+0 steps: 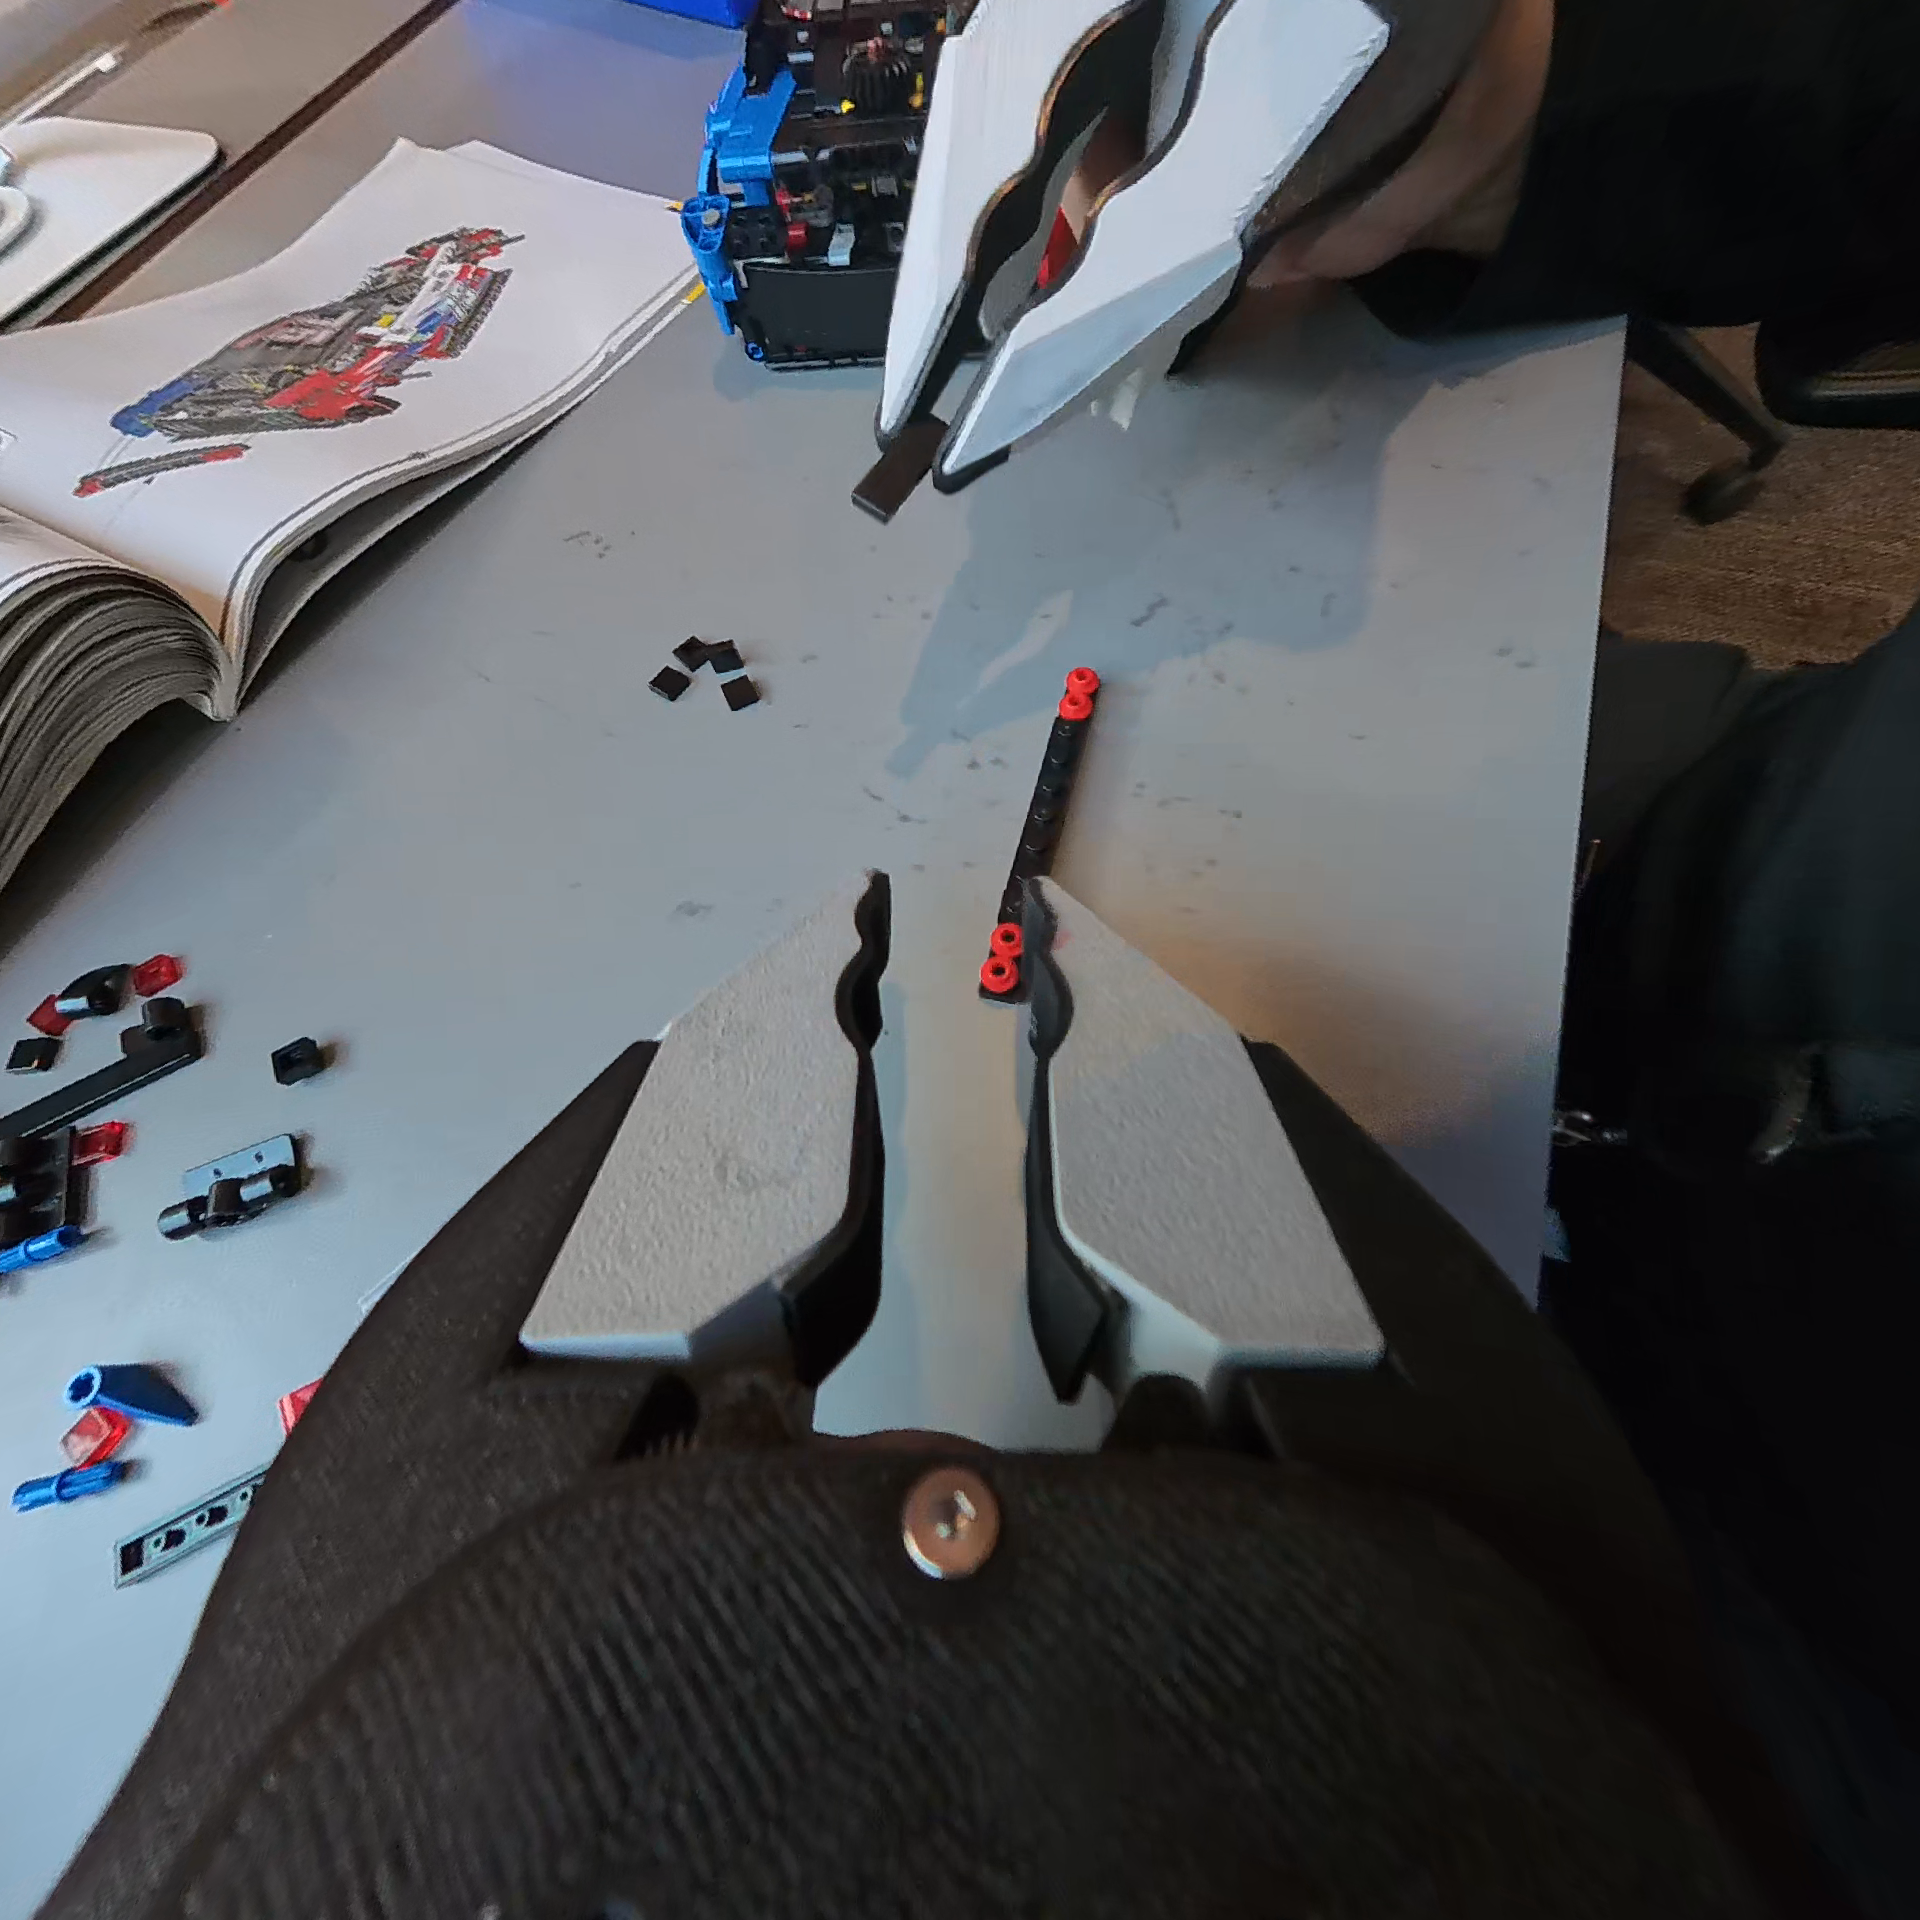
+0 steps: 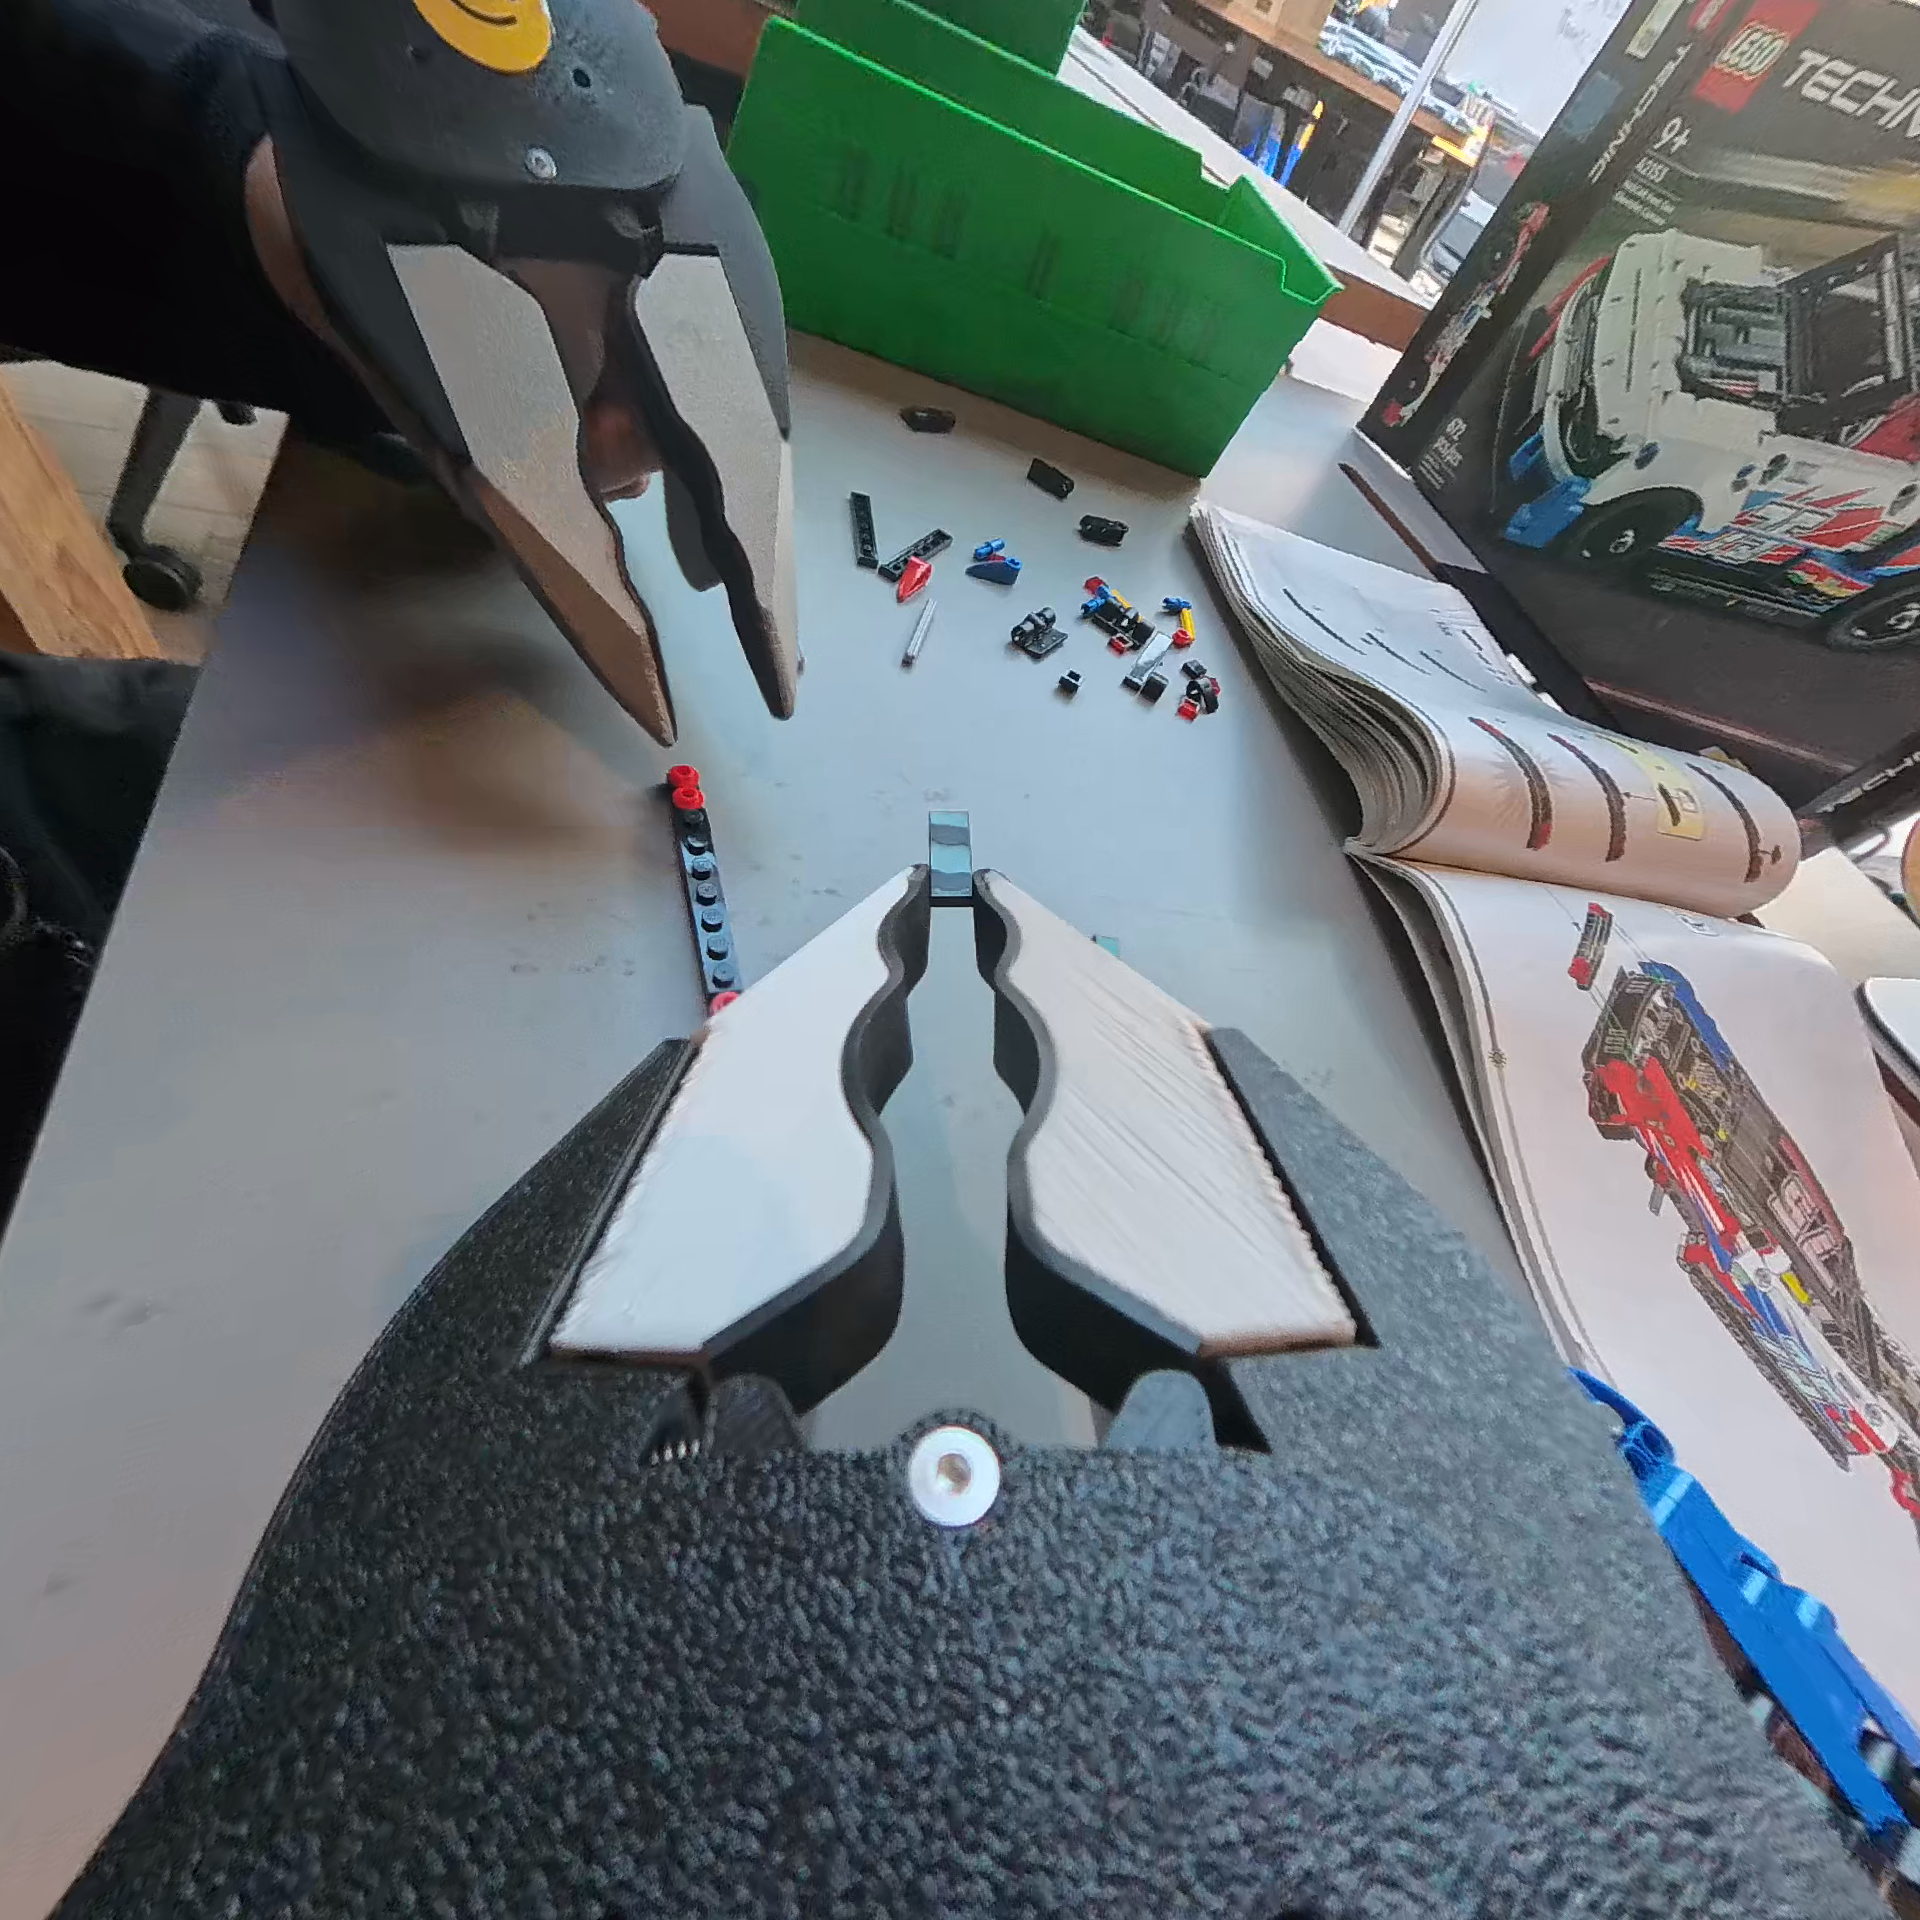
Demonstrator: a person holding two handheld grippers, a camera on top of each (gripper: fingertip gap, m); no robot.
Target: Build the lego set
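black studded strip (image 1: 1042,831) | red studs both ends | flat on table | black tile (image 1: 894,473) pinched, raised

Opposed wrist views, close above shared table (image 1: 520,831).

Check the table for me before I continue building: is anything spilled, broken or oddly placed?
Nothing stands out. The long black plate lies flat on the table, loose parts sit scattered but intact, and the right gripper holds a small tile.
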